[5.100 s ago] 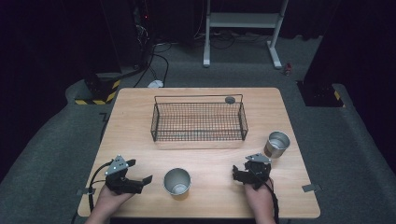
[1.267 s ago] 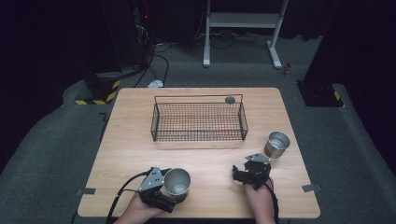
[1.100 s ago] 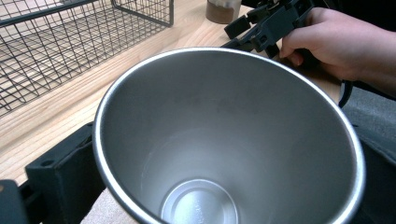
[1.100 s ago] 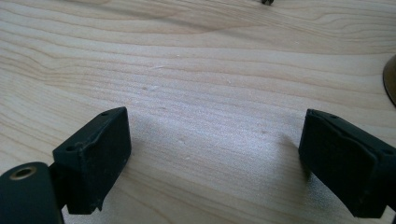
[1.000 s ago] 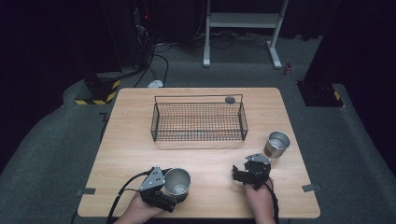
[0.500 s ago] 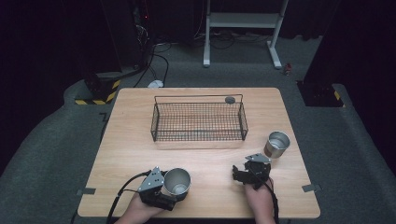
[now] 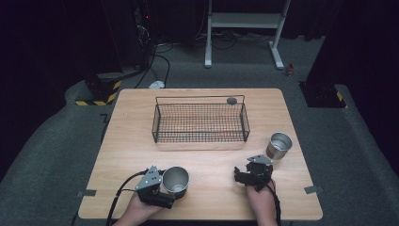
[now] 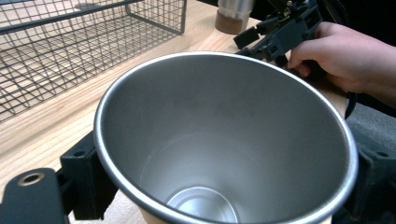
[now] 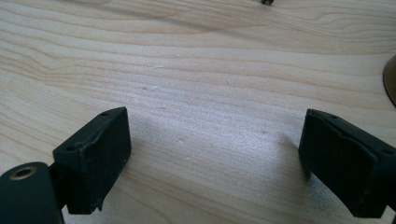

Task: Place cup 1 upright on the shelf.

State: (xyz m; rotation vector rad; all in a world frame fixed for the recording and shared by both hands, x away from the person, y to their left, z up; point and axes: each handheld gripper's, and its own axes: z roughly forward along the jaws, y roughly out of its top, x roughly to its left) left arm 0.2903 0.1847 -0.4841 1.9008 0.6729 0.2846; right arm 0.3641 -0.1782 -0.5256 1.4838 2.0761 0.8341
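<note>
Second cup cut off above.

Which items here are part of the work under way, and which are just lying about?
In use: left claw; steel cup between its jaws.

Lying about: second steel cup; wire basket; small dark disc behind the basket; right claw, open over bare table.

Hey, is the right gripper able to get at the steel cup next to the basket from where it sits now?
Probably yes. The right gripper is open with nothing between its jaws, and only bare table lies between it and the steel cup just beyond it.
</note>
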